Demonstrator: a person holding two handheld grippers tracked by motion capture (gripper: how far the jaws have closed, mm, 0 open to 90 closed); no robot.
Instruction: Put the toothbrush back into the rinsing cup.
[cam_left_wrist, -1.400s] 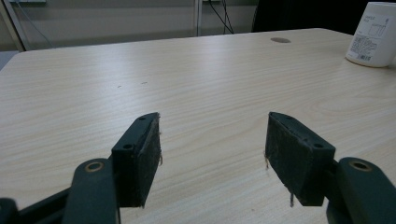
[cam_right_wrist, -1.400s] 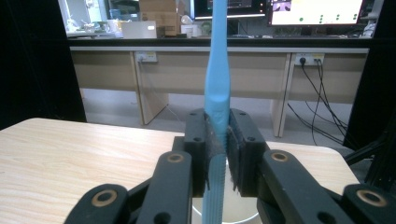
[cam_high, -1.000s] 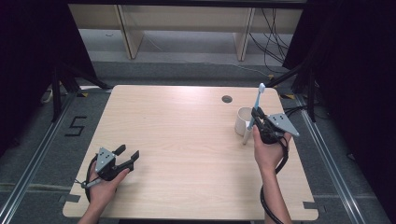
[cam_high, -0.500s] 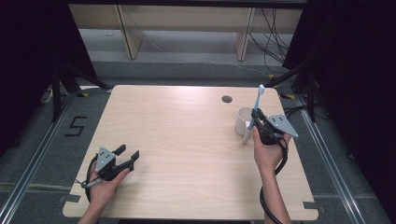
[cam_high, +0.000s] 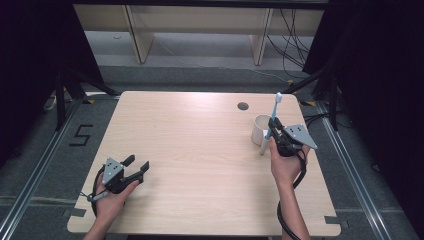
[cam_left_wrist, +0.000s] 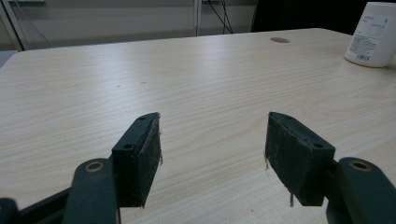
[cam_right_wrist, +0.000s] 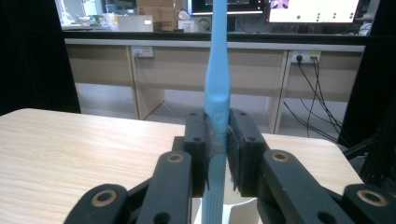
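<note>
Right gripper (cam_high: 272, 126) — jaws clamped on the light-blue toothbrush (cam_high: 273, 117), which stands nearly upright with its head uppermost. High view: the toothbrush's lower end hangs just beside the white cup (cam_high: 259, 129) near the table's (cam_high: 200, 150) far right corner, with a small round hole (cam_high: 243, 106) in the tabletop beyond the cup. Right gripper view: both pads press the handle of the toothbrush (cam_right_wrist: 217, 88), and the cup's rim (cam_right_wrist: 243, 207) appears below them. Left gripper (cam_high: 140, 166) — resting low at the near left of the table, jaws spread apart with only bare wood between them; its own view shows the cup (cam_left_wrist: 372, 32) far off at the right.
</note>
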